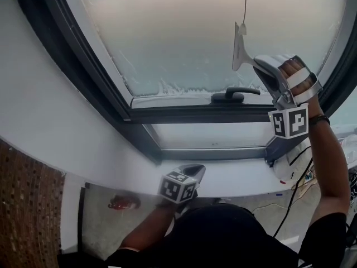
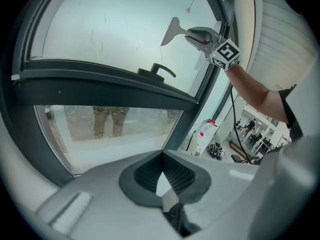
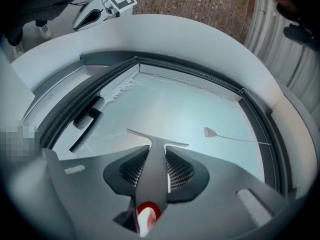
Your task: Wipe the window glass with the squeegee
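left gripper (image 1: 192, 171) low by the sill, jaws together, empty | right gripper (image 1: 262, 64) clamped on squeegee (image 1: 240, 48), blade up at window glass (image 1: 178, 32), right side | pane looks filmy, suds (image 1: 173, 88) along bottom edge | wipe probably barely started

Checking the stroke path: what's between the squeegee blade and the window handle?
Just bare glass. In the head view the squeegee, clamped in the right gripper, sits above the handle, with nothing on the pane between them.
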Demonstrator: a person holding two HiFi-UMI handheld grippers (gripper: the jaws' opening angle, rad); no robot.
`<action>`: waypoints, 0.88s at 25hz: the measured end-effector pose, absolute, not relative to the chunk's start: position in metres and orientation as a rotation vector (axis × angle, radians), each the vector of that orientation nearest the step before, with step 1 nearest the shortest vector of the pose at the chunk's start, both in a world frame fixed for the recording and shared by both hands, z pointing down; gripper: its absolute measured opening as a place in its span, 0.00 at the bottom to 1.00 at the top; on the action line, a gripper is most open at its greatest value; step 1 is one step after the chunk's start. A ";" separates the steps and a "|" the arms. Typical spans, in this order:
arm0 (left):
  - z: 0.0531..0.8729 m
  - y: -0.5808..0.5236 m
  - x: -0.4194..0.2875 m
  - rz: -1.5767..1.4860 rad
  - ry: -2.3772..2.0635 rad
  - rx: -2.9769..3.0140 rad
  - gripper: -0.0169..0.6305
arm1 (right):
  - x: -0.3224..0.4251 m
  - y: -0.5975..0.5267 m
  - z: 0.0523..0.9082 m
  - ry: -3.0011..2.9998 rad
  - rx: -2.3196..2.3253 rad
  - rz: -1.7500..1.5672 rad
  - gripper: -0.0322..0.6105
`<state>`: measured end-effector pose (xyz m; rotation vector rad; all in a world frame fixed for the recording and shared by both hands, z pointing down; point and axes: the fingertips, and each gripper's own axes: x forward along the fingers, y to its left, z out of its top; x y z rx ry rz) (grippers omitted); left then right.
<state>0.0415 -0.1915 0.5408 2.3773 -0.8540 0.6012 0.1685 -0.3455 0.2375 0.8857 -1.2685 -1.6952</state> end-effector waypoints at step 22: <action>0.540 -0.189 0.040 0.590 -0.843 2.379 0.03 | 0.183 -0.335 0.234 -1.245 0.870 -1.678 0.25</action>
